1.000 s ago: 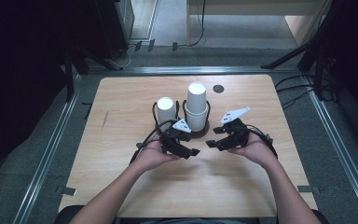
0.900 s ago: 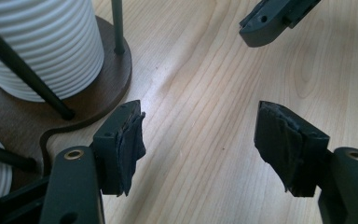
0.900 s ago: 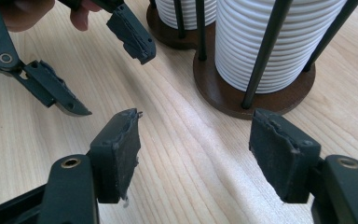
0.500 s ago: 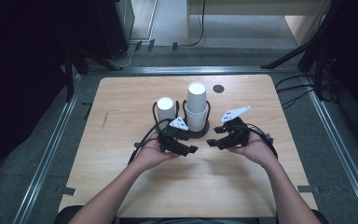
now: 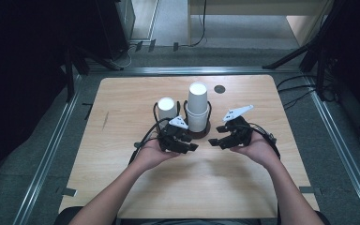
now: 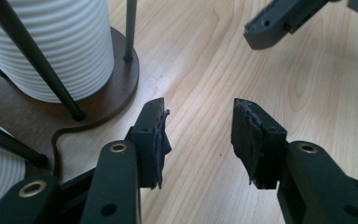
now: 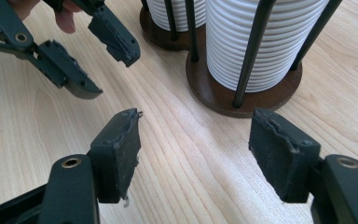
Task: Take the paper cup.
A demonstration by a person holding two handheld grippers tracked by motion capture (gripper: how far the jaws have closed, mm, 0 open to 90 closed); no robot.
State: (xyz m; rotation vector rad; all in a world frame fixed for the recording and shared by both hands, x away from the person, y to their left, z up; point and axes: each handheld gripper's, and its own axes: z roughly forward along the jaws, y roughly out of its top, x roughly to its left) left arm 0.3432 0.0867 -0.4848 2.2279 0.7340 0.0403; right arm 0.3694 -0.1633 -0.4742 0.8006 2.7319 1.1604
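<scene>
Right now both hands sit low over the near middle of the wooden table (image 5: pixel 122 187), tips turned toward each other.

Left gripper (image 5: pixel 191 147): the jaws have just been closing, yet a clear gap remains between the pads (image 6: pixel 159 140). Bare wood shows in that gap; nothing is pinched. It rests just in front of the cup holder (image 5: pixel 201 132), close to the brown base.

Right gripper (image 5: pixel 214 142): in its own view the jaws (image 7: pixel 193 149) stand spread, with table grain between them and no object touching either pad. It points across at the left gripper, near it but apart.

Cup holder: dark wooden base with thin black upright rods, on the table's middle, just beyond both grippers. Two stacks of ribbed white paper cups stand in it. The tall stack (image 5: pixel 198 107) is on the right side of the holder; the short stack (image 5: pixel 167 108) stands to its left. Both upright, untouched by either gripper.

Small dark round mark (image 5: pixel 220 88) on the table farther back.
</scene>
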